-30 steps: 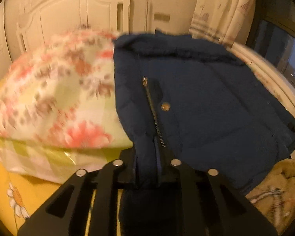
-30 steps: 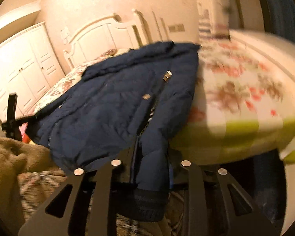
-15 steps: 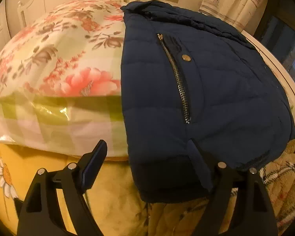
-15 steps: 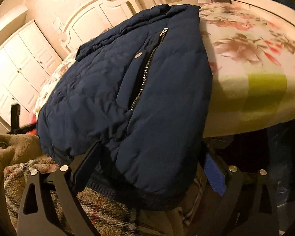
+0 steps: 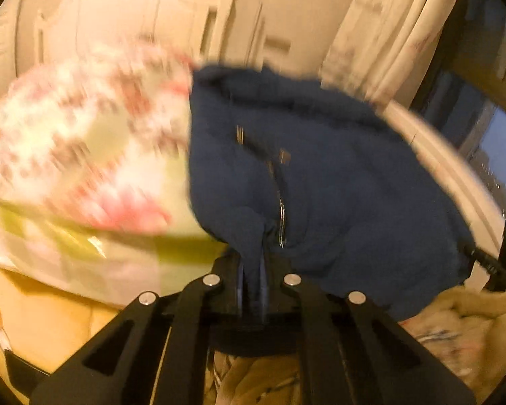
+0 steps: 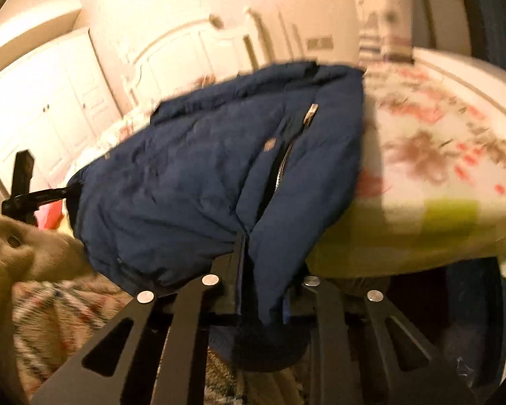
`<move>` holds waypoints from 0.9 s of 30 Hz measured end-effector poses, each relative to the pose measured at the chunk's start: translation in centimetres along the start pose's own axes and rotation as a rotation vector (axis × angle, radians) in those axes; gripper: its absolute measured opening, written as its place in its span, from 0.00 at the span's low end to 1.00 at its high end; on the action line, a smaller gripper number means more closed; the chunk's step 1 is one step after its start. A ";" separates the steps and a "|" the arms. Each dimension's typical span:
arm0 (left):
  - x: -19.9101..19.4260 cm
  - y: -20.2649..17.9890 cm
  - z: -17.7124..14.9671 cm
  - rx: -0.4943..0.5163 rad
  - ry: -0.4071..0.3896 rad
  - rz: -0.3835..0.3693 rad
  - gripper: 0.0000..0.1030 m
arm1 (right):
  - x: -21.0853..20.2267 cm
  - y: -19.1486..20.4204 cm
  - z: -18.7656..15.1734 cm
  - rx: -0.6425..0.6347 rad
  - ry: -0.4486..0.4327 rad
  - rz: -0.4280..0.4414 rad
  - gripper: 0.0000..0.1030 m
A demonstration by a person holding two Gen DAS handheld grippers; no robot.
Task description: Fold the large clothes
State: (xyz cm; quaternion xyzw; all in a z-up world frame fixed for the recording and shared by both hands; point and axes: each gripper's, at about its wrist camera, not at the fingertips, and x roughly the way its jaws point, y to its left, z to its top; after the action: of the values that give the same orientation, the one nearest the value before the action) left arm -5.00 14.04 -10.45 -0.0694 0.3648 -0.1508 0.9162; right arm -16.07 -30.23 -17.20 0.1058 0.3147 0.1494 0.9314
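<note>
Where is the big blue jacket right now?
The blue jacket lies on the flowery bed cover, its near hem pinched by the left tool and the right tool.

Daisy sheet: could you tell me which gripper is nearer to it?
Left. The left gripper holds the jacket beside the daisy sheet; the right gripper is across the jacket.

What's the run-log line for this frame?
left gripper: shut on navy quilted jacket hem | right gripper: shut on hem | floral bed
</note>
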 end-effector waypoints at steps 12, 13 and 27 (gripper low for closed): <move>-6.7 -0.9 5.8 -0.048 -0.245 -0.127 0.07 | -7.8 1.5 7.4 -0.036 -0.285 0.043 0.17; -5.6 -0.5 7.3 -0.068 -0.255 -0.126 0.07 | -7.4 1.2 9.1 -0.041 -0.302 0.047 0.17; 21.2 4.3 28.9 -0.241 0.010 0.173 0.23 | 17.4 -12.1 32.0 0.283 -0.036 -0.031 0.24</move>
State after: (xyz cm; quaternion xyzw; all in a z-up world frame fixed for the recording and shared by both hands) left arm 30.46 11.65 -4.31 -0.1467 0.3895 -0.0269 0.9089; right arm 19.48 -38.76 -5.41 0.2342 0.3173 0.0873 0.9148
